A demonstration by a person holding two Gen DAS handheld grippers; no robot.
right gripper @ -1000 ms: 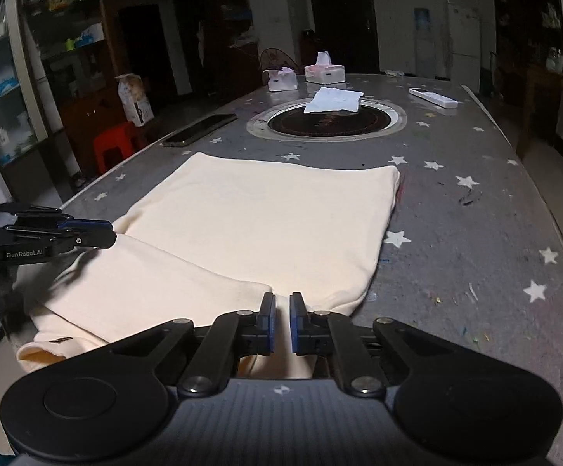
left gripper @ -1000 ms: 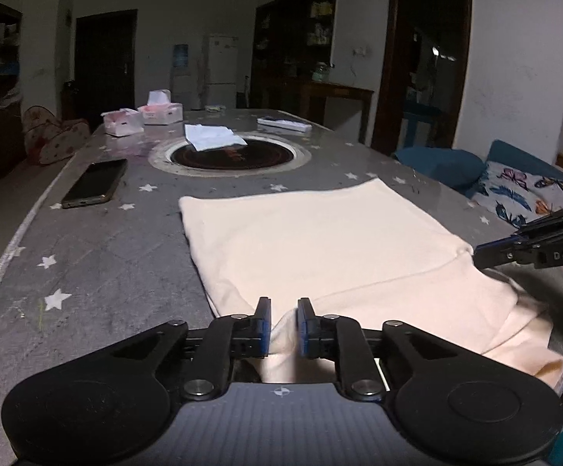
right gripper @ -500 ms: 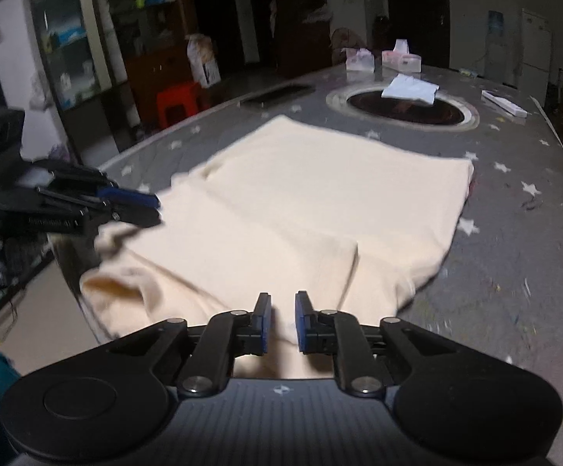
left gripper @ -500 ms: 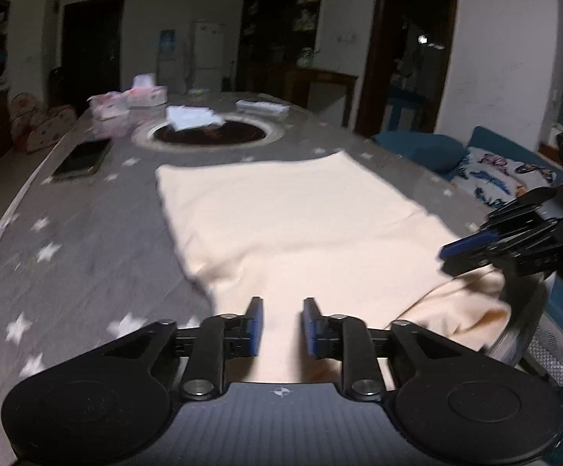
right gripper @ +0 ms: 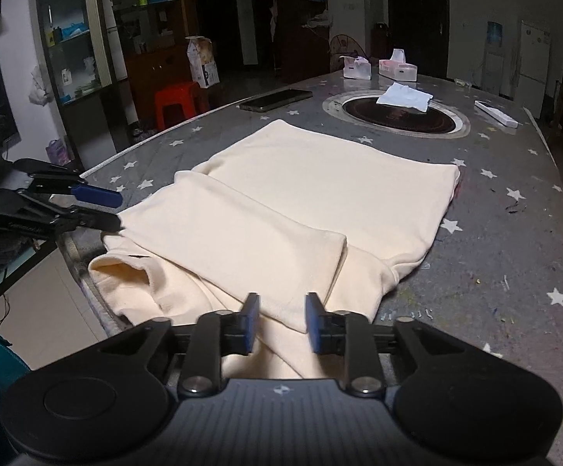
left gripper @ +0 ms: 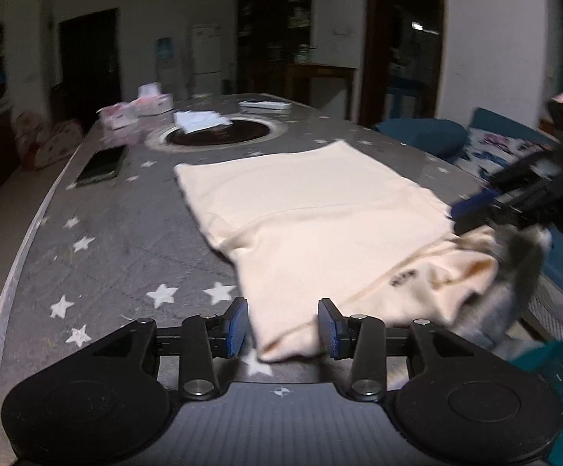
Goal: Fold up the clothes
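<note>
L wrist view: my left gripper (left gripper: 283, 324) has its jaws spread wide now; 1 s ago they were pinched on the cream garment (left gripper: 320, 209), so that hold's been let go. Cloth corner lies loose between the pads at the near edge of the bench (left gripper: 99, 260). Right gripper (left gripper: 471, 206) hovers off the right edge, blurred.

R wrist view: my right gripper (right gripper: 283, 320) jaws also parted, nothing held; garment (right gripper: 320, 194) lies on the bench (right gripper: 514, 252), a sleeve doubled over the body, collar end rumpled at the near-left edge. Prob means the sleeve fold's done; nxt re-grip for the next fold.
</note>
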